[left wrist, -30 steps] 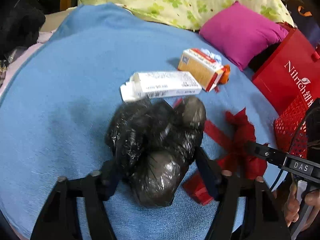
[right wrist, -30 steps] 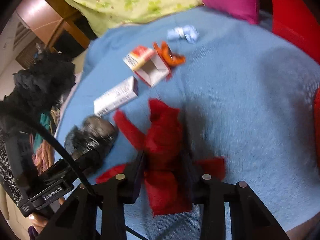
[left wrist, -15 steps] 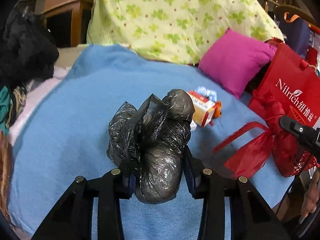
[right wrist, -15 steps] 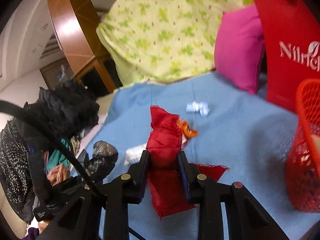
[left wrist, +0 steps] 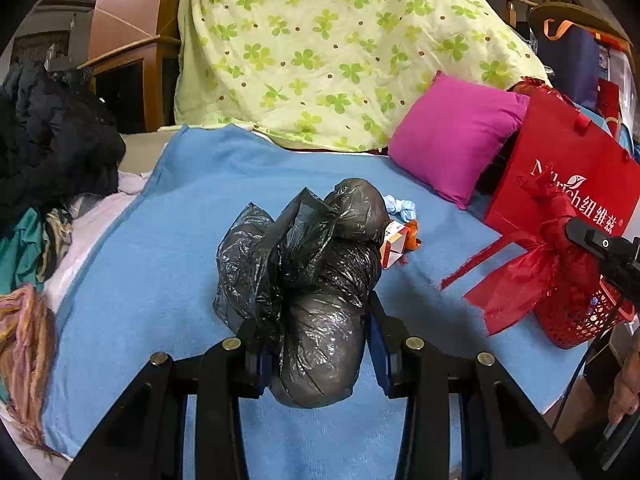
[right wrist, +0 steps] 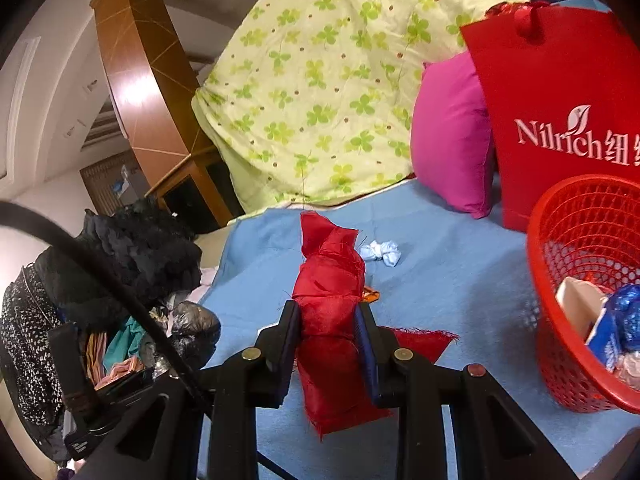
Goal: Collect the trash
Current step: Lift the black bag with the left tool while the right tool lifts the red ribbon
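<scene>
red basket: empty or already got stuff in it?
Partly filled. The red basket holds a white carton and blue wrappers, well below the rim.

The bag (left wrist: 316, 280) sits between the left gripper's (left wrist: 316, 336) fingers, above the blanket (left wrist: 160, 240). A cloth (right wrist: 328, 304) is held in the right gripper (right wrist: 328, 336), left of the basket (right wrist: 560, 288). Behind lie a wad (right wrist: 380, 252), cushion (right wrist: 452, 136) and quilt (right wrist: 320, 80)
</scene>
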Demonstrator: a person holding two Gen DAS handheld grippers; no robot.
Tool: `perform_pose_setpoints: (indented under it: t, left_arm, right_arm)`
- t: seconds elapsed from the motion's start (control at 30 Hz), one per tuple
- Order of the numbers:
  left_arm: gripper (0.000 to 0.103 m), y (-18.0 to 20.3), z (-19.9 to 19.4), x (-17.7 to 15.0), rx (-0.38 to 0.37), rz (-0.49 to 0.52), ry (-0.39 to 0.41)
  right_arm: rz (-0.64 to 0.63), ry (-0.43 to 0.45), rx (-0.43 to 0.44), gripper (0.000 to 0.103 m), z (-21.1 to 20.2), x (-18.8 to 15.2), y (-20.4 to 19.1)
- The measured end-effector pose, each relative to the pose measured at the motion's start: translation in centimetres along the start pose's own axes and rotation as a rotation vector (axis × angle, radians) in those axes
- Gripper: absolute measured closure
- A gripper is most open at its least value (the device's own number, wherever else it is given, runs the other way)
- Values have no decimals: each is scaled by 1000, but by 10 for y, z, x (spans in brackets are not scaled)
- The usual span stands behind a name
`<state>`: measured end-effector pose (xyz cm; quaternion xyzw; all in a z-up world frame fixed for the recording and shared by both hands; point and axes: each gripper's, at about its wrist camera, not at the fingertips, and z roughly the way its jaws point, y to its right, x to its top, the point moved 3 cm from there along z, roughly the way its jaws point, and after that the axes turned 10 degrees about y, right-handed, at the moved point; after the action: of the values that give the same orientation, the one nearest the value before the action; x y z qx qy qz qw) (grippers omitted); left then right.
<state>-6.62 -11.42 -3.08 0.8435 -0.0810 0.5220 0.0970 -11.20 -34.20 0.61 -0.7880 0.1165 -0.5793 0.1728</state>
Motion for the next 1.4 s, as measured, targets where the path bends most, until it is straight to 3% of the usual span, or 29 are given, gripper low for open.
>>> perform_pose_setpoints:
  t: [0.37, 0.67, 0.97, 1.4]
  left_arm:
    - [61, 23, -28, 21, 116, 72, 44]
    - [61, 40, -43, 27, 210, 145, 86]
    - [61, 57, -56, 33, 244, 211, 134]
    - [61, 67, -59, 35, 250, 231, 140]
  right_arm:
    - [-15, 62, 16, 73, -13, 7, -1]
    - [-30, 62, 17, 73, -15, 9, 0]
    - [-8, 77, 9, 73, -22, 8, 3]
    - [-5, 91, 7, 73, -29, 10, 7]
